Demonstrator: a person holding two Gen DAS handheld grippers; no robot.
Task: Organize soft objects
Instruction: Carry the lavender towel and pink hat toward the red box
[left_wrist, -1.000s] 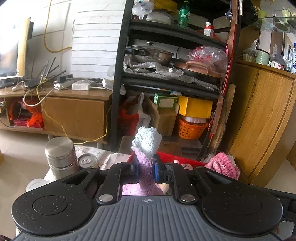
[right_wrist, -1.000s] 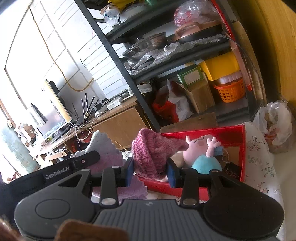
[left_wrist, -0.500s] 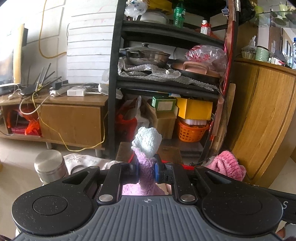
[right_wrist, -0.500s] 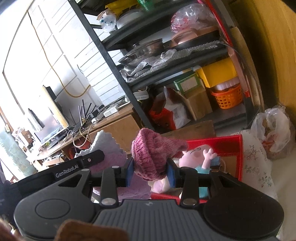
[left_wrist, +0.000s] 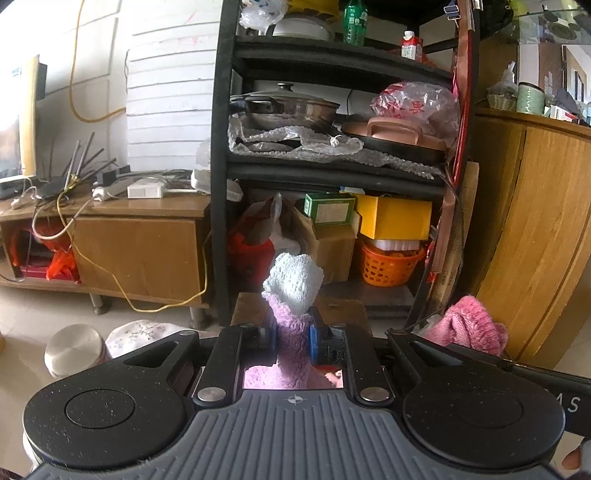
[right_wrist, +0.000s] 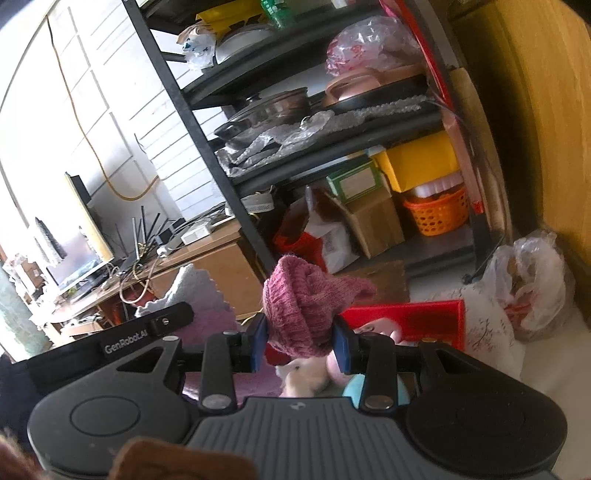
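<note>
Both grippers have lifted away from the red box. The left gripper jaws clench a lilac cloth, the right gripper jaws a pink knitted hat; both likely head elsewhere for sorting.

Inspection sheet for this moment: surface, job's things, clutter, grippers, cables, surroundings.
Surface: floral tablecloth, mostly hidden.
Job's things: lilac and white cloth and pink knit hat held up; plush toy in the red box.
Clutter: steel canister; plastic bag.
Grippers: left gripper shut on the cloth; right gripper shut on the hat.
Cables: yellow cable down the wooden cabinet.
Surroundings: black shelf rack with pots, boxes, orange basket.
</note>
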